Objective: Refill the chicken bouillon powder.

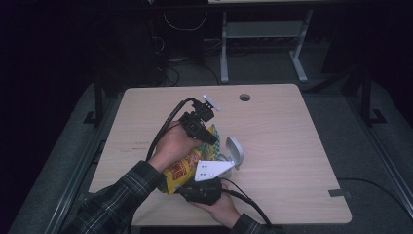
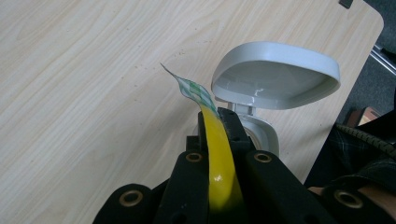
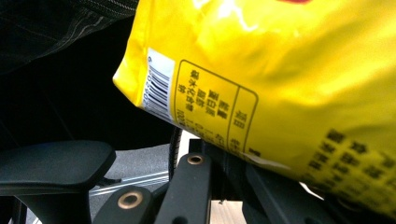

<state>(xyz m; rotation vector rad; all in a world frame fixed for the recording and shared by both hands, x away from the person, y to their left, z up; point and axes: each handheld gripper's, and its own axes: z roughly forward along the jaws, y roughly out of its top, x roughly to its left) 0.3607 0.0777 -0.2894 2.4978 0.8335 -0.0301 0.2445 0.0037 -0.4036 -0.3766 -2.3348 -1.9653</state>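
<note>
1. Pale wood-grain worktop (image 1: 292, 146): everything is happening near its front edge, left of the middle.
2. Crinkly yellow plastic snack bag (image 1: 182, 170): it is up off the worktop, slung between both grippers.
3. Small grey flip-lid plastic bin (image 2: 275, 77): lid up, right behind the bag.
4. Left gripper (image 2: 218, 122): jaws clamped on the bag's checked top seal.
5. Right gripper (image 1: 207, 187): jaws clamped on the bottom end. Risk: pull unevenly and the slick film slides out, dropping the bag!
</note>
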